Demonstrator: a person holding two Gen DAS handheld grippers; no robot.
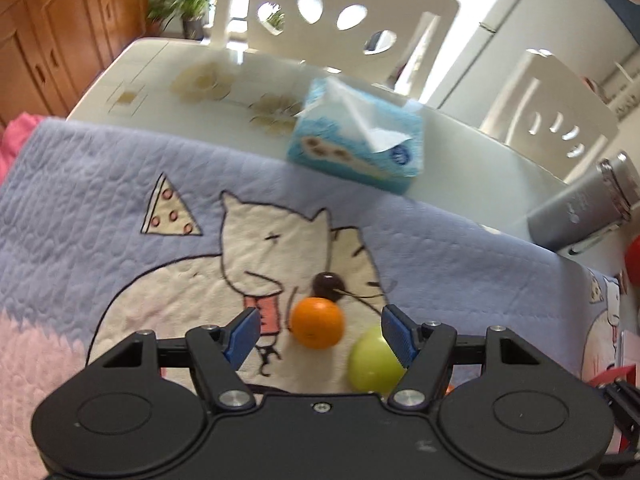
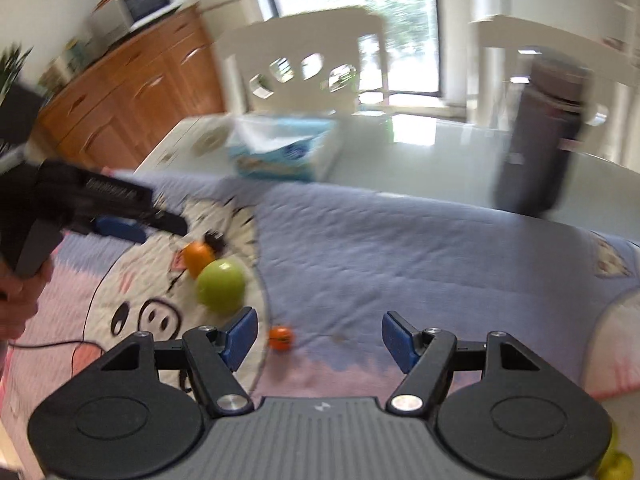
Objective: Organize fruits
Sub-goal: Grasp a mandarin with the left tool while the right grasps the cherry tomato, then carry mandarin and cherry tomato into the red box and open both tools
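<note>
The jaws of the left gripper (image 1: 318, 334) stand well apart and hold nothing; the orange (image 1: 317, 323) lies on the quilt (image 1: 100, 184) in the gap ahead of them, not pressed by either pad. The green apple (image 1: 374, 364) sits just beside the orange, partly hidden behind the right-hand pad, and a dark cherry (image 1: 327, 286) touches the orange on its far side. The right gripper (image 2: 318, 336) is likewise open and empty, with a small orange fruit (image 2: 281, 337) on the quilt near its left pad.

The step in hand looks like a reach for the orange. To do it well, the left gripper should centre on the orange alone — the apple crowds one pad and could be nudged or caught with it, so approaching a little from the side away from the apple would help. The cherry may roll once the orange lifts. The quilt is soft, so the pads can sink low before closing.

Room is fair. The tissue box (image 1: 356, 136) and the grey flask (image 1: 580, 210) stand on the bare worktop (image 1: 460, 160) beyond the quilt, well apart from the fruit. The two grippers work close together — in the right view the left one hangs just above the fruit cluster, so they should not cross. Chairs (image 1: 340, 12) stand behind the far edge.
</note>
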